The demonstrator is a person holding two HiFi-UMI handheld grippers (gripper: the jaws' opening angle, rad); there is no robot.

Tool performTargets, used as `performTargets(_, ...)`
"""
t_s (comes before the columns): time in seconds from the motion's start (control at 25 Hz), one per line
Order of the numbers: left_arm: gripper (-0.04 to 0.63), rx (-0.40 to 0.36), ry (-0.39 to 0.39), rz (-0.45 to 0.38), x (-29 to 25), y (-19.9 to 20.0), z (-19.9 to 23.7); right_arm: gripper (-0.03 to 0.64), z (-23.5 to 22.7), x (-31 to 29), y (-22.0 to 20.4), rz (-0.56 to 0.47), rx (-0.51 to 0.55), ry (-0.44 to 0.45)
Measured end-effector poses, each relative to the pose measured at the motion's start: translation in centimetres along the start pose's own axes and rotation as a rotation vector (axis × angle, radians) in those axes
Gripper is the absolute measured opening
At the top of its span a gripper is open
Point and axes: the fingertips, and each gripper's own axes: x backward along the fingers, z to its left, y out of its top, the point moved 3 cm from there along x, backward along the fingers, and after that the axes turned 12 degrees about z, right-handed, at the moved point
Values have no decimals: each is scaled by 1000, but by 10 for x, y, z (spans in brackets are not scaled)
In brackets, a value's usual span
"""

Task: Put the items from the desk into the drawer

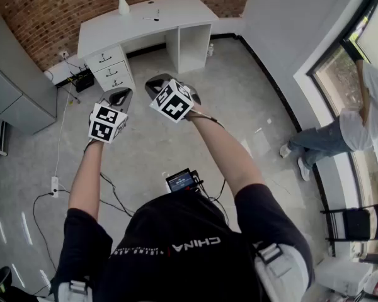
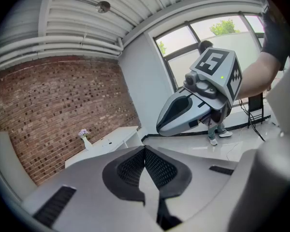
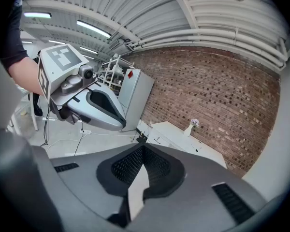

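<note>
A white desk point(image 1: 176, 11) stands against the brick wall, far from me. On it are a white vase with flowers point(image 1: 123, 2) and small dark pen-like items point(image 1: 152, 19). Its drawer stack point(image 1: 113, 68) on the left is closed. My left gripper point(image 1: 121, 93) and right gripper point(image 1: 155, 82) are held up side by side over the floor, well short of the desk. In the left gripper view the left gripper point(image 2: 145, 150) is shut and empty, with the desk point(image 2: 111, 140) ahead. The right gripper point(image 3: 144, 149) is also shut on nothing, and it too faces the desk point(image 3: 181, 135).
A grey cabinet point(image 1: 12, 87) stands left of the desk, with a black box point(image 1: 82, 80) and cables on the floor by the wall. A power strip point(image 1: 55, 184) lies at the left. A person point(image 1: 340, 131) stands at the window on the right, near a folding chair point(image 1: 359, 222).
</note>
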Motion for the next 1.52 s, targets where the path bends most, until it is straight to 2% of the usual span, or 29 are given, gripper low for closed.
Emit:
performTargets(0.24,12,-44,32,-8,-1,1,-4,17,-1,1,-8,6,-8,-8)
performTargets(0.4,12,-11,22,-3,-3,-3,-5,17,-3,2,-12,-2,-21,-22)
performTargets(0.52,12,14,16,-8,-3,-5,-4,17,-2,1,-13,-15,-53,2)
performTargets(0.68,12,0,5,-5,-5,-6,-6,17,1,2,-13,-14,-56,24)
performTargets(1.52,12,35,-47,30,-15,-6,-28,17,2,14,-39,12,-38,43)
